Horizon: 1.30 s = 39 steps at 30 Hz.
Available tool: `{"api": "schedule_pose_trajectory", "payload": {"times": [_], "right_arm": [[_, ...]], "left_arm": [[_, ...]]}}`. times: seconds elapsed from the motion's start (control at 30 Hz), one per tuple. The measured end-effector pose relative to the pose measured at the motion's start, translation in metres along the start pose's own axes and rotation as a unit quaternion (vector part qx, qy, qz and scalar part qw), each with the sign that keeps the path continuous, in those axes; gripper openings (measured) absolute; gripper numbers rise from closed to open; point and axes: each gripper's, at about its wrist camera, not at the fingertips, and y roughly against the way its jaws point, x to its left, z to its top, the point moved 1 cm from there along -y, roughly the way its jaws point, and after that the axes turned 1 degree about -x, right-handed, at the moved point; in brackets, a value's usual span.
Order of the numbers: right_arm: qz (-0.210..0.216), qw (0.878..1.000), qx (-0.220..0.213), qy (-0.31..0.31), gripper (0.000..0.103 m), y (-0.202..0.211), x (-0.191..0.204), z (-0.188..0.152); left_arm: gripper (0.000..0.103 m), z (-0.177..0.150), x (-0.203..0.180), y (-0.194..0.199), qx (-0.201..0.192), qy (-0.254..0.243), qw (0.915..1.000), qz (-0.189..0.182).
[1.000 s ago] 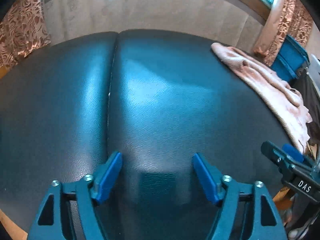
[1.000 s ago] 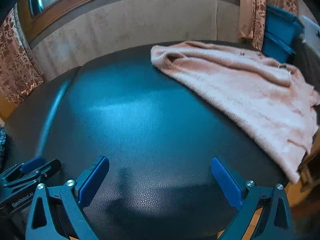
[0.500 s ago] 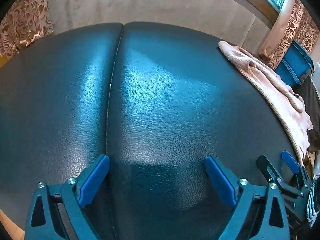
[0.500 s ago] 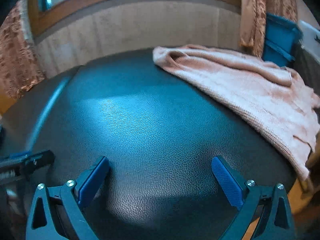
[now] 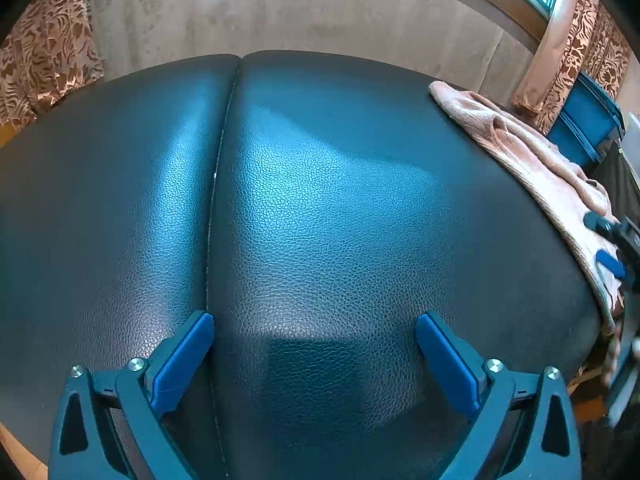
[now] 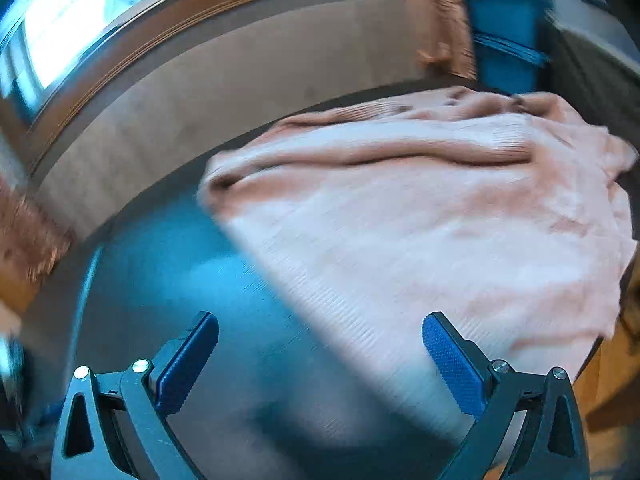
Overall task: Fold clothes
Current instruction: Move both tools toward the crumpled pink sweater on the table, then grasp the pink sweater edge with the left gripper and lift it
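Your left tongs [image 5: 314,354] hang spread wide over bare black counter [image 5: 320,200], nothing between the blue pads [image 5: 182,364], with the seam [image 5: 218,168] of the padded top running up just by the left pad. From this camera the pink sweater [image 5: 532,172] is only a strip far off along the right edge of the counter, and your right tongs [image 5: 614,244] peek in at the frame's edge right over that strip, too small there to read. Switch to the right wrist and the story changes: the sweater [image 6: 420,216] fills most of the view, rumpled, with a folded ridge across its far side, lying on the counter [image 6: 160,264] and reaching toward its right edge. Your right tongs [image 6: 320,360] are released too, pads wide apart and gripping nothing; the right-hand pad sits over the sweater's near hem, the left-hand pad over bare counter. This picture is smeared, so whether a pad touches the knit, you can't tell. Only this view shows the bright window [image 6: 88,12] above the wall; both show the blue bin [image 6: 508,36] by the curtain [image 6: 440,16].
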Motion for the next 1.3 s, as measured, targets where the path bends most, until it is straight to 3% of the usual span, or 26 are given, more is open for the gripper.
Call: {"api": "schedule_pose_trajectory", "payload": {"times": [0.07, 0.17, 0.27, 0.47, 0.57, 0.73, 1.07, 1.1, 1.17, 1.27, 1.3], "right_arm": [[-0.017, 1.000, 0.007, -0.006, 0.103, -0.010, -0.013, 0.012], [-0.006, 0.999, 0.039, -0.016, 0.103, -0.023, -0.020, 0.014], [-0.005, 0.999, 0.050, 0.019, 0.103, -0.021, -0.001, 0.005], [-0.064, 0.992, -0.018, 0.102, 0.103, -0.014, 0.024, -0.028], [-0.043, 0.995, -0.030, 0.084, 0.103, -0.007, 0.016, -0.029], [-0.020, 0.996, -0.048, 0.074, 0.103, 0.001, 0.014, -0.033], [0.035, 0.996, -0.078, 0.040, 0.103, -0.007, 0.000, -0.024], [0.036, 0.995, -0.078, 0.041, 0.103, -0.007, 0.000, -0.023], [0.039, 0.995, -0.079, 0.043, 0.103, -0.005, 0.000, -0.024], [0.047, 0.995, -0.080, 0.039, 0.103, -0.006, -0.001, -0.023], [0.049, 0.995, -0.081, 0.038, 0.103, -0.006, -0.001, -0.023]], "left_arm": [[0.103, -0.001, 0.000, 0.000, 0.000, 0.000, 1.0000, -0.001], [0.101, 0.001, 0.001, 0.000, 0.008, -0.001, 1.0000, -0.004], [0.084, 0.009, 0.001, 0.006, 0.010, 0.002, 0.9999, 0.002], [0.080, 0.042, -0.038, 0.001, 0.022, -0.049, 0.9979, -0.036], [0.080, 0.070, -0.079, -0.008, 0.019, -0.107, 0.9933, -0.040], [0.078, 0.123, -0.162, -0.025, -0.014, -0.229, 0.9719, -0.054], [0.073, 0.176, -0.281, -0.089, -0.045, -0.409, 0.9108, -0.038], [0.073, 0.180, -0.293, -0.104, -0.035, -0.424, 0.9044, -0.034], [0.072, 0.182, -0.308, -0.123, -0.020, -0.439, 0.8980, -0.025], [0.071, 0.185, -0.325, -0.148, 0.004, -0.454, 0.8901, -0.042], [0.065, 0.186, -0.328, -0.154, 0.007, -0.454, 0.8900, -0.044]]}}
